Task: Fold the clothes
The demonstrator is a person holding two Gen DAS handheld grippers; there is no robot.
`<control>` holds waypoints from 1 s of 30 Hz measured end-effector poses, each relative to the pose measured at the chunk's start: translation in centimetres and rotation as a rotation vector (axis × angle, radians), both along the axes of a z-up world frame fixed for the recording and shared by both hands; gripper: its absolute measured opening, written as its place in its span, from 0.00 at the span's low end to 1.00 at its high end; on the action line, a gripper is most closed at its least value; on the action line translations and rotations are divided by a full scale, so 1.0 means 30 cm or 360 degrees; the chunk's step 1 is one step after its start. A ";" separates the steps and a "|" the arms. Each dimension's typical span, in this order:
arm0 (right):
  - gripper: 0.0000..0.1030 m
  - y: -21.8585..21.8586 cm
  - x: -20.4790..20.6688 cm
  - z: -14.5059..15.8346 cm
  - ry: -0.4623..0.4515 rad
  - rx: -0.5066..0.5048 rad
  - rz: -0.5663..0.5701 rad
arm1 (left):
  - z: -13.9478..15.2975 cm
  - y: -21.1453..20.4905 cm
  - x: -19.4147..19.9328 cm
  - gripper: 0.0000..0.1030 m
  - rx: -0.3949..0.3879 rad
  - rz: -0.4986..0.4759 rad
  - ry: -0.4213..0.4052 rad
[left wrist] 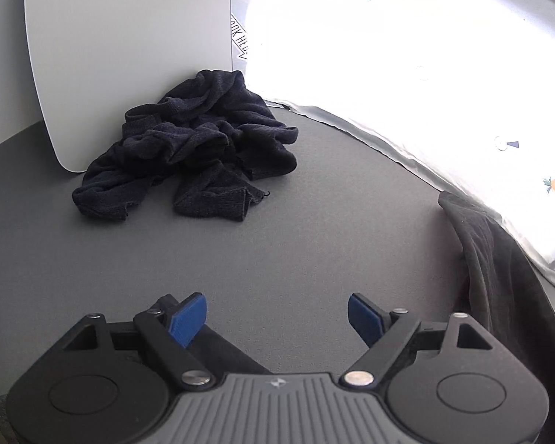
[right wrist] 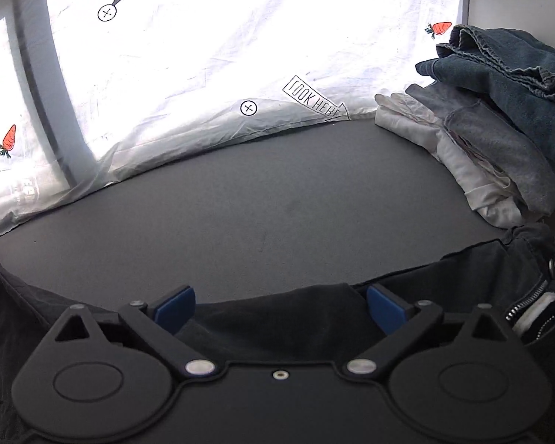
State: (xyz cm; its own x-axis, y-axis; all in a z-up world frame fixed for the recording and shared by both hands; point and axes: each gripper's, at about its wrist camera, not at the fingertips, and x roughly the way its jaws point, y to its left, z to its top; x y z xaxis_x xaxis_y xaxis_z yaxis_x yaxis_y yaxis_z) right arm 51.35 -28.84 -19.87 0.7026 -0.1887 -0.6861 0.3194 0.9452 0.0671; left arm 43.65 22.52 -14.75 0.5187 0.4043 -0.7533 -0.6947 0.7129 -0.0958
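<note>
Lying along the near edge of the grey table [right wrist: 262,199], a black garment [right wrist: 277,318] with a zipper spread beneath the right gripper [right wrist: 280,309], whose jaws stood wide and held nothing. The left gripper [left wrist: 277,314] was equally wide above bare tabletop. A crumpled dark knit [left wrist: 192,144] sat at the far left corner, a folded stack [right wrist: 499,118] at the far right edge.
</note>
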 end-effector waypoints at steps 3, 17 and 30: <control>0.99 0.012 0.029 -0.094 0.0102 -0.0071 0.0071 | -0.025 -0.075 0.130 0.83 -0.0038 -0.0134 -0.0016; 1.00 0.071 0.003 -0.198 -0.0087 -0.0258 0.0016 | -0.225 -0.179 0.616 0.85 -0.0109 -0.0479 0.0062; 1.00 0.029 0.072 -0.135 0.0172 -0.0146 0.0067 | -0.136 -0.261 0.740 0.05 -0.0196 -0.0552 -0.0263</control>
State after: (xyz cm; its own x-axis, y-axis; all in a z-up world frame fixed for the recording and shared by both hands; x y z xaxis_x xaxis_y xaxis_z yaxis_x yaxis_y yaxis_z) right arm 53.51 -27.97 -23.92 0.6344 -0.2257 -0.7393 0.2799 0.9586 -0.0525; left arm 65.84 14.70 -18.84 0.7268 0.0959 -0.6801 -0.3830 0.8786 -0.2853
